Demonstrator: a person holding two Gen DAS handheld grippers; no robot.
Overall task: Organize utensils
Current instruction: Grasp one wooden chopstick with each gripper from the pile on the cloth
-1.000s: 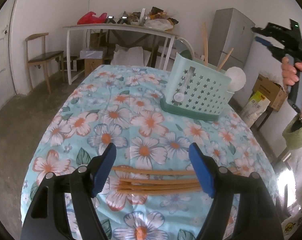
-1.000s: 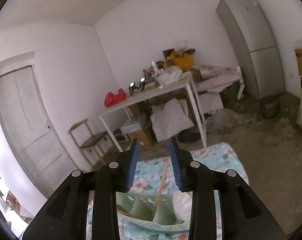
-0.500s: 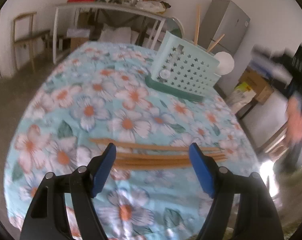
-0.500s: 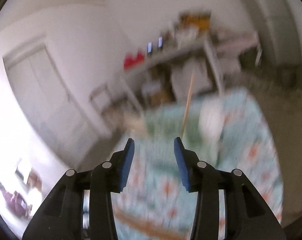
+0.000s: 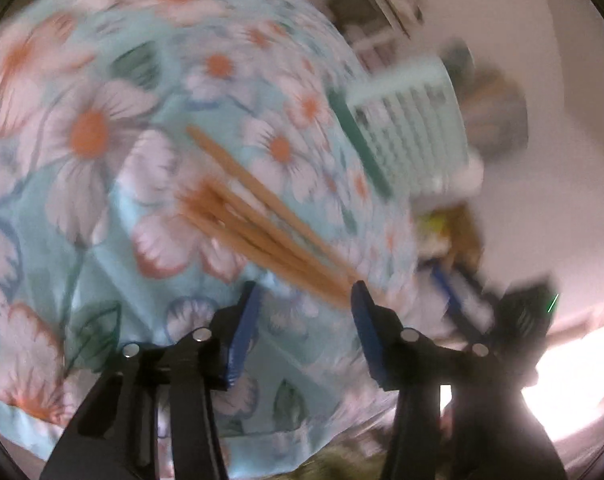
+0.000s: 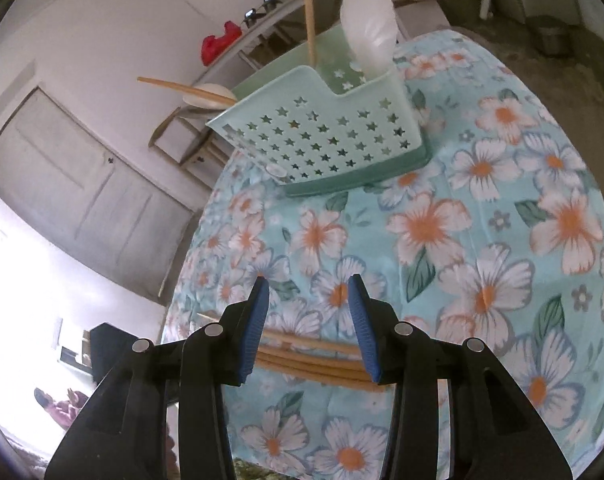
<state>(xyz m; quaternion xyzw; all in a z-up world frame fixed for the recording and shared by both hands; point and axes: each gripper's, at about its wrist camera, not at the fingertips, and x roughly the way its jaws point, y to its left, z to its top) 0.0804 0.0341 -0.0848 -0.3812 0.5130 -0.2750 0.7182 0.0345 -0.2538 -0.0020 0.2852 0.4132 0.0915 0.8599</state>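
My right gripper (image 6: 309,294) is spread wide with nothing in it, hanging over the chopsticks (image 6: 313,354). They lie in a loose bundle on the tablecloth (image 6: 481,240), crosswise to my fingers and right under the blue pads (image 6: 258,320), running past both of them. Can't tell if the pads actually touch the sticks or just sit above them.

Left gripper (image 5: 303,306) is wide open too and holding nothing. That view is pretty smeared, but the chopsticks (image 5: 262,224) show up just ahead of it, fanned out and angled, with the near ends coming in by my right-hand pad (image 5: 365,332). The right gripper (image 5: 501,312) is a dark blur off to that side.

Farther out, straight ahead of my right gripper, is the holder (image 6: 325,136), a mint basket with star holes. One chopstick (image 6: 309,12) stands upright in it, and a white spoon (image 6: 367,28) sticks up from the lower end compartment. At the other end another chopstick (image 6: 182,88) leans out sideways next to a second white spoon (image 6: 208,94). From the left gripper the holder (image 5: 409,128) is ahead and to the right, just blur.
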